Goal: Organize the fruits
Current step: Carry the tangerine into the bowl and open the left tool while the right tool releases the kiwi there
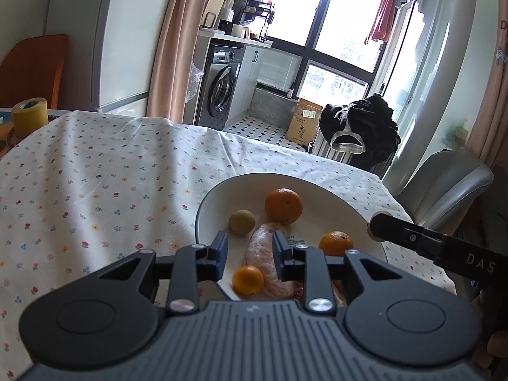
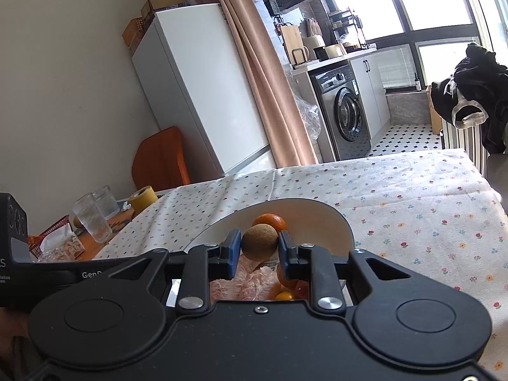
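A white plate (image 1: 222, 187) on the flowered tablecloth (image 1: 95, 174) holds a large orange (image 1: 283, 205), two smaller oranges (image 1: 336, 243) (image 1: 247, 280), a tan round fruit (image 1: 242, 222) and a peeled pink citrus segment (image 1: 263, 254). My left gripper (image 1: 250, 247) hovers open over the plate's near side, its fingers on either side of the segment. My right gripper (image 2: 258, 249) is shut on a brown round fruit (image 2: 259, 243) just above the plate (image 2: 304, 216), with an orange (image 2: 270, 220) behind it. In the left wrist view the right gripper (image 1: 377, 225) reaches in over the plate's right rim.
A yellow tape roll (image 1: 29, 116) stands at the table's far left, near two drinking glasses (image 2: 92, 219) and a red basket (image 2: 47, 235). An orange chair (image 1: 31, 70) is behind the table, and a grey chair (image 1: 444, 187) sits at its right corner.
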`<control>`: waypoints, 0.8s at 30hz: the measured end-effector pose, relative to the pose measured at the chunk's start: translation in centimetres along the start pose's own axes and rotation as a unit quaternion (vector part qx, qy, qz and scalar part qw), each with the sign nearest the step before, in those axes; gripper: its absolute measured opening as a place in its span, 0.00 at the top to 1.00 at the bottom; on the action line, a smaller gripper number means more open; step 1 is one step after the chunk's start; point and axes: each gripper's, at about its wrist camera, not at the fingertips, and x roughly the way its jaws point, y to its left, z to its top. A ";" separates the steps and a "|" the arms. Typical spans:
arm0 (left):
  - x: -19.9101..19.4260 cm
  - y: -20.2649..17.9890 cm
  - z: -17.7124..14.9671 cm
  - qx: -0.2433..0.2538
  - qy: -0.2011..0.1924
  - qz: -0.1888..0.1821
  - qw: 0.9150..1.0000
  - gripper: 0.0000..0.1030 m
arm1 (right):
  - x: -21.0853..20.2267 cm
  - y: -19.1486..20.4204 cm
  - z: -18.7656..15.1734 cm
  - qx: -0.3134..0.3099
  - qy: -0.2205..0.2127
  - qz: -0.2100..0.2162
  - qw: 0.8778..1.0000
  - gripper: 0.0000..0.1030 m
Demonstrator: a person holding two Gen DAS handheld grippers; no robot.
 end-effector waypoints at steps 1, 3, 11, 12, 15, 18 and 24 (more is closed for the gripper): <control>-0.1 0.2 0.0 -0.002 0.000 0.002 1.000 0.73 | 0.0 0.0 0.1 -0.001 0.000 -0.001 1.000 0.77; -0.3 0.6 0.1 -0.005 -0.001 0.005 1.000 0.71 | 0.3 0.2 0.4 -0.004 0.001 0.000 1.000 0.77; -1.9 2.2 0.3 -0.019 -0.013 0.018 1.000 0.55 | 1.3 1.9 1.4 -0.028 0.001 0.002 1.000 0.77; -2.1 2.4 0.3 -0.021 -0.015 0.021 0.999 0.52 | 1.4 2.1 1.5 -0.033 0.000 0.000 0.999 0.77; -2.7 3.2 0.3 -0.025 -0.018 0.025 0.999 0.47 | 1.8 2.4 1.9 -0.041 -0.005 -0.015 0.999 0.71; -3.2 3.6 0.2 -0.025 -0.017 0.029 0.999 0.40 | 1.7 2.4 2.1 -0.036 -0.008 -0.026 0.999 0.66; -4.2 3.9 -0.5 -0.023 -0.027 0.038 0.999 0.25 | 0.8 2.9 1.5 -0.030 -0.009 -0.033 0.999 0.52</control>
